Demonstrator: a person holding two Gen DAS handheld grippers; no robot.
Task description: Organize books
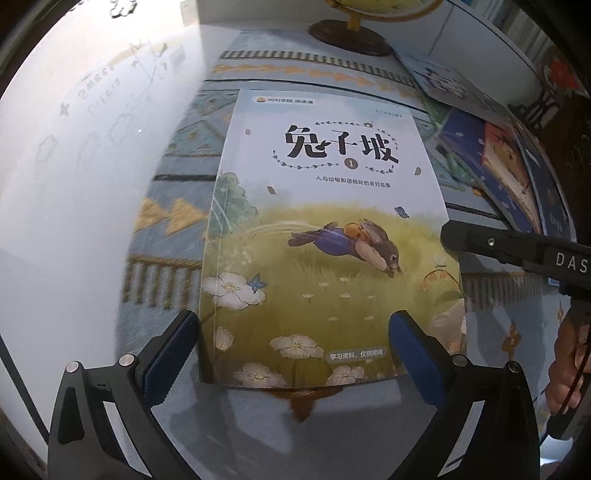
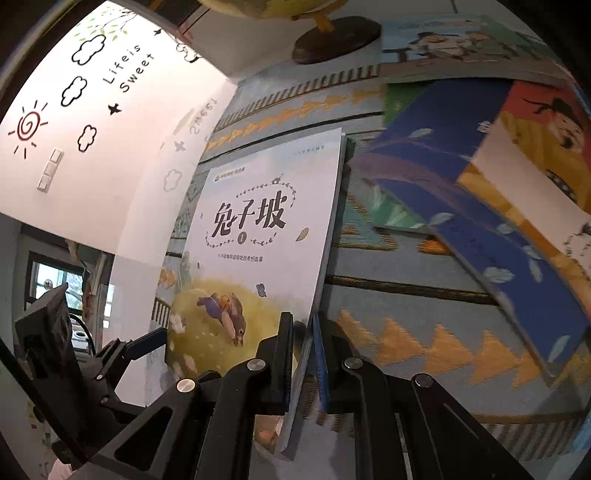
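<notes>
One book (image 1: 325,236), the rabbit-cover paperback, is standing tilted above the patterned cloth (image 1: 173,218), its right edge pinched near the lower corner by the right gripper (image 2: 303,354), whose jaws are standing almost shut on the thin cover. Being held by one edge only, it is risking sagging or swinging, and could slip out if the grip eases before support comes. The left gripper (image 1: 295,347) is waiting wide open, its blue pads (image 1: 170,347) straddling the lower edge without pressing; closing carelessly could crease the cover or knock the book askew. Several other books (image 2: 480,206) are lying overlapped to the right on the cloth, near enough to be bumped, and a globe base (image 1: 351,35) is sitting behind
</notes>
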